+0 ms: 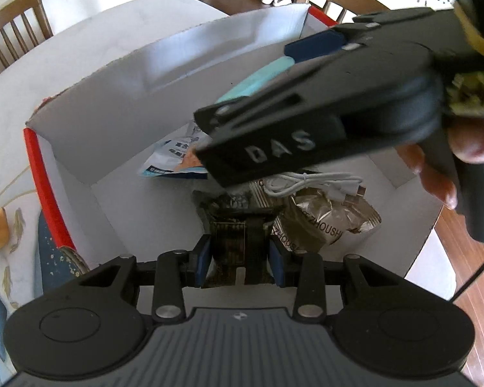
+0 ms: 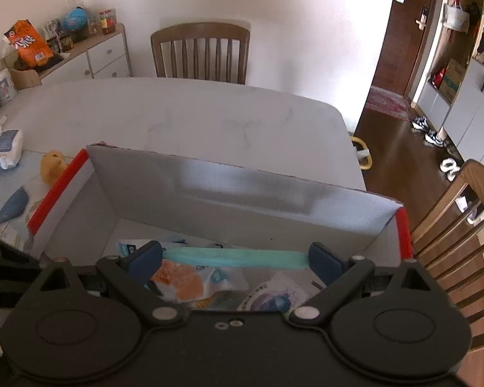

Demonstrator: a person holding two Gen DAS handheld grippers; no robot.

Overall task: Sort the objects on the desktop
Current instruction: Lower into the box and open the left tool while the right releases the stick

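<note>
A white cardboard box (image 1: 113, 103) with red edges stands open on the table, and both grippers hover over it. My left gripper (image 1: 240, 262) is shut on a dark patterned packet (image 1: 229, 225) that hangs between its blue pads. On the box floor lie a blue-white packet (image 1: 167, 158), a white cable (image 1: 309, 183) and a brown foil packet (image 1: 319, 222). My right gripper (image 1: 267, 79) reaches in from the upper right, a person's hand around it. In the right wrist view the right gripper (image 2: 235, 258) is shut on a flat teal item (image 2: 242, 257) above the box (image 2: 242, 193).
The box sits near the right edge of the white table (image 2: 209, 113), with wooden floor beyond. Chairs stand at the far side (image 2: 200, 51) and at the right (image 2: 451, 219). A yellow toy (image 2: 51, 164) and tissue packs (image 2: 3, 148) lie left of the box.
</note>
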